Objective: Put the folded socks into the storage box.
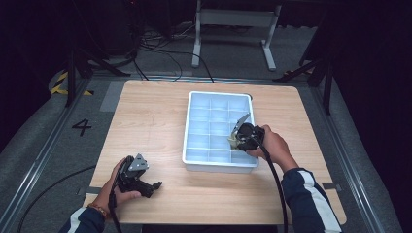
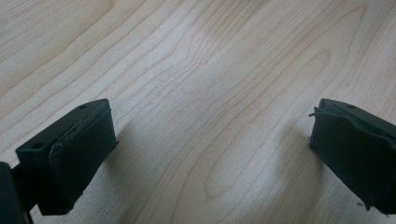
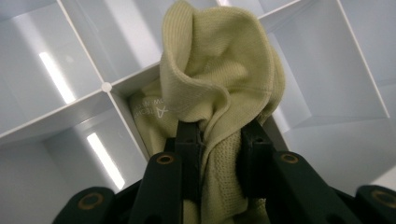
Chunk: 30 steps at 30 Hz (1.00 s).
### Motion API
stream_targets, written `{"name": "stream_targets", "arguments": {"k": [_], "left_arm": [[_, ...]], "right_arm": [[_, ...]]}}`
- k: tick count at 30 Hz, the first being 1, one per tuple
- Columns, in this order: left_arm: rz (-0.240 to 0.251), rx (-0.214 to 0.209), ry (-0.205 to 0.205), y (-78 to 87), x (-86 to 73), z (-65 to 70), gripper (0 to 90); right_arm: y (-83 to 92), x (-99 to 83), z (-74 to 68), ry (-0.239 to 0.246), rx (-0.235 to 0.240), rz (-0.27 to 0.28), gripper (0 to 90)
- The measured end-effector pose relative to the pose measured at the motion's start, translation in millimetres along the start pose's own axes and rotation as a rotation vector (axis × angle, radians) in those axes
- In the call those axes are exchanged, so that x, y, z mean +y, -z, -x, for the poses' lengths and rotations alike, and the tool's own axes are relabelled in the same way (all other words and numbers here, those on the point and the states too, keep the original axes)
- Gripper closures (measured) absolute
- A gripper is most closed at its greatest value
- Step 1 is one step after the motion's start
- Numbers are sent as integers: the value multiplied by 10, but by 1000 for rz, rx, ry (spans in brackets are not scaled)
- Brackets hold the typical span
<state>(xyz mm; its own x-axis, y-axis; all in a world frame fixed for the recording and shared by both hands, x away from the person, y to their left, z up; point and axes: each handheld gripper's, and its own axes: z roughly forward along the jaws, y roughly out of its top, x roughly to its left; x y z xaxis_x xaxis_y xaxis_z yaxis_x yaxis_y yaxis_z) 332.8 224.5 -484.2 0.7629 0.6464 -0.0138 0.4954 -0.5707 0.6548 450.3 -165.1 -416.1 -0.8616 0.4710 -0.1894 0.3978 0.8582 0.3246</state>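
Right gripper (image 3: 219, 135) pinches yellow cloth (image 3: 219, 79) over tray (image 1: 194, 160) dividers; left gripper (image 2: 210, 154) gapes over bare table (image 2: 196, 70).

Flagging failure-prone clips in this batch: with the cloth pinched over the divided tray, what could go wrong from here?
1. The right tongs grip the yellow-green cloth by a bunched fold, so loose fabric could drape across a divider and end up straddling two compartments.
2. The cloth may cling to the pads on release and get dragged back out.
3. The white tray sits unheld; the left tongs rest open on the table, so a push could slide it.
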Motion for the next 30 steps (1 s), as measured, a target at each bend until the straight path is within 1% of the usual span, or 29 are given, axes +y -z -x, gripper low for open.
{"name": "stream_targets", "arguments": {"k": [2,4,7,8,10,13,15,18,21,22,23,24,25,27,30], "left_arm": [[0,0,0,0,0,0,3],[0,0,0,0,0,0,3],[0,0,-1,0,0,0,3],[0,-1,0,0,0,0,4],[0,0,0,0,0,0,3],[0,0,0,0,0,0,3],[0,0,0,0,0,0,4],[0,0,0,0,0,0,3],[0,0,-1,0,0,0,3],[0,0,0,0,0,0,3],[0,0,0,0,0,0,3],[0,0,0,0,0,0,3],[0,0,0,0,0,0,3],[0,0,-1,0,0,0,3],[0,0,0,0,0,0,3]], "right_arm": [[-1,5,1,-2,1,-8,731],[-14,24,9,3,10,-31,730],[-30,59,4,14,7,-71,727],[-36,69,6,26,8,-82,725],[-47,90,9,30,13,-103,720],[-60,100,35,9,34,-115,714],[-65,107,42,3,38,-123,706],[-65,116,33,12,32,-133,699],[-66,117,32,13,32,-131,690],[-62,112,31,26,23,-127,682],[-62,112,31,26,23,-127,682],[-52,98,36,24,24,-114,674],[-52,91,28,11,24,-107,671],[-38,72,26,12,18,-89,662],[-23,41,25,-3,11,-59,647]]}}
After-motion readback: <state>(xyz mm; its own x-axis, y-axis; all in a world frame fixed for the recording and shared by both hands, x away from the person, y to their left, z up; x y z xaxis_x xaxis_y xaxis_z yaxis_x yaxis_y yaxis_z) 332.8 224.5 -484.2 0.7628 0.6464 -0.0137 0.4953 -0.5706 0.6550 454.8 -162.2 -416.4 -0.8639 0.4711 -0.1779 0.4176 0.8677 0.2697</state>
